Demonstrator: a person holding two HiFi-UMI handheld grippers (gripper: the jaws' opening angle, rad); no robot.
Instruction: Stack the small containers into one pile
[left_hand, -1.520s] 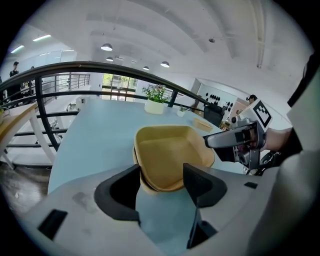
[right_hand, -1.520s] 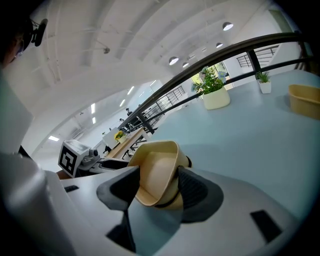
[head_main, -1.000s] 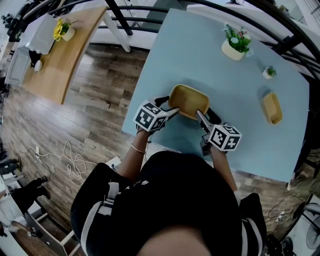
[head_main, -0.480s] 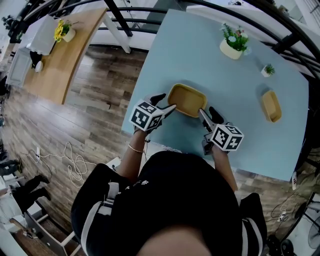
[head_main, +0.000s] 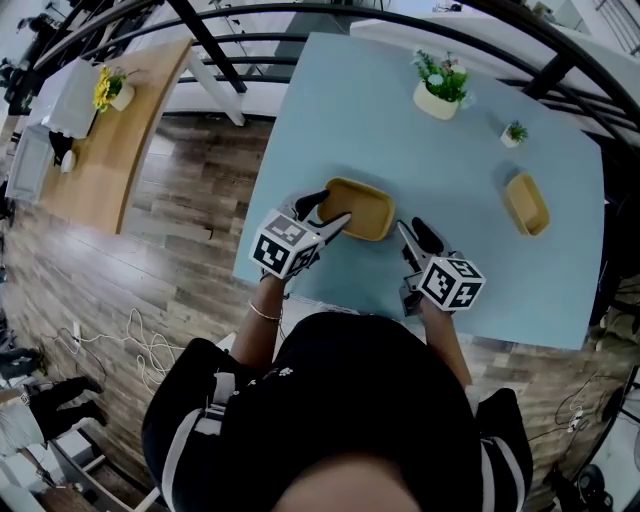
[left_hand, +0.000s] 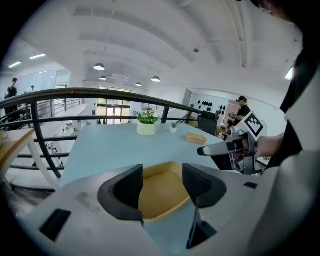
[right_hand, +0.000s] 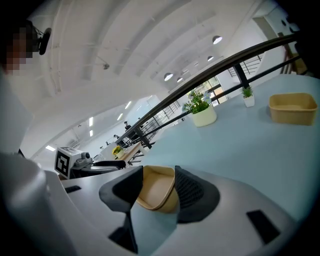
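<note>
As near container (head_main: 357, 208) sits mouth-up, long axis left-right

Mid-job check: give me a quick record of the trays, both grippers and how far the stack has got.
table: light blue, holds everything below
near tray: tan, empty, upright, by the table's front edge
far tray: tan, alone toward the right, well apart from the near tray
left gripper: open, jaws either side of the near tray's left end; contact unclear
right gripper: open, just off the near tray's right end, holding nothing
stack: not started
other: potted plant, small plant at the far side
</note>
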